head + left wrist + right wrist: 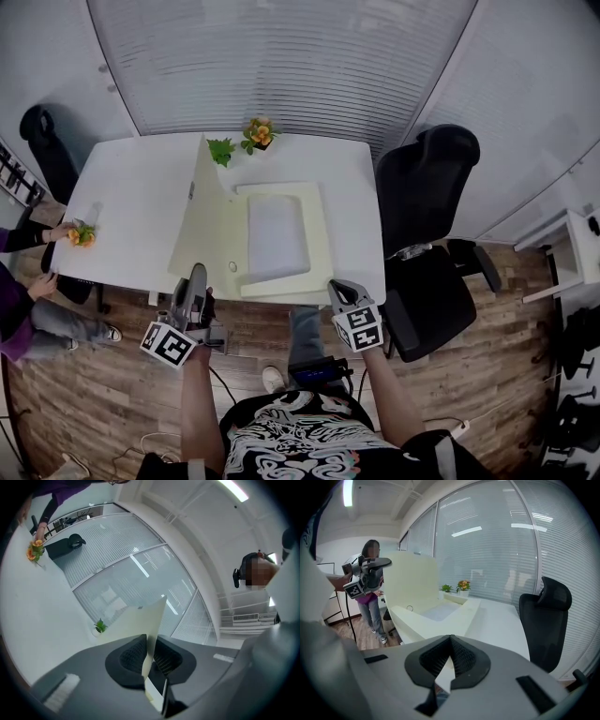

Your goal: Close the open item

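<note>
A cream-coloured case [321, 234] lies open on the white table [131, 202]. Its lid [208, 220] stands raised along the case's left side. My left gripper [195, 279] is at the lid's near corner. In the left gripper view the thin lid edge [138, 620] runs between the pads of this gripper [149, 645], which press on it. My right gripper [338, 288] hovers off the table's near edge by the case's right front corner. Its jaws [450, 638] are shut with nothing between them. The right gripper view shows the case's base [440, 613] and the raised lid [412, 576].
A black office chair [427, 211] stands at the table's right side. Two small potted plants [258, 134] sit at the table's far edge. At the left a person's hand holds a small flower pot [82, 234] at the table's left edge. Wooden floor lies below.
</note>
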A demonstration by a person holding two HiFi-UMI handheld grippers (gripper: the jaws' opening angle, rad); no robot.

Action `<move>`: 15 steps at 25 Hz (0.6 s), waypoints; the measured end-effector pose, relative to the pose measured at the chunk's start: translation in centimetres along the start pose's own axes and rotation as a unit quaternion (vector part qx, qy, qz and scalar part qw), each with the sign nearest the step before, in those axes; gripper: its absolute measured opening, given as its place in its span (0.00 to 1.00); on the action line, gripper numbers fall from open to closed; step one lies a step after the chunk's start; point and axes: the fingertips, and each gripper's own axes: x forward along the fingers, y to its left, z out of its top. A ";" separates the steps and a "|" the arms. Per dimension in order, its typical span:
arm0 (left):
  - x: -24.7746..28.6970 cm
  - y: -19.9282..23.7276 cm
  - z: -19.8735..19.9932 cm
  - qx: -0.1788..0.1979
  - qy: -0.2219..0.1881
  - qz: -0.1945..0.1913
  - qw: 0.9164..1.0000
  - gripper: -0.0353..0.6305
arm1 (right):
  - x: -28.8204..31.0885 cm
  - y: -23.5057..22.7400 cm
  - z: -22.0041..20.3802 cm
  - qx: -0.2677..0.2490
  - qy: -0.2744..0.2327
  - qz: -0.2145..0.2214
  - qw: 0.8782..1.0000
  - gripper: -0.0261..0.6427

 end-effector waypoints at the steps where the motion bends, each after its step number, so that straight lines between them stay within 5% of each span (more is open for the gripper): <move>1: 0.2 -0.2 -0.2 -0.001 0.004 -0.005 1.000 0.10 | 0.0 0.0 0.0 0.000 0.001 0.000 1.000 0.04; 15: 2.8 -3.4 -3.2 0.008 0.067 -0.070 0.995 0.12 | -0.1 0.1 0.0 0.003 -0.001 0.003 1.000 0.04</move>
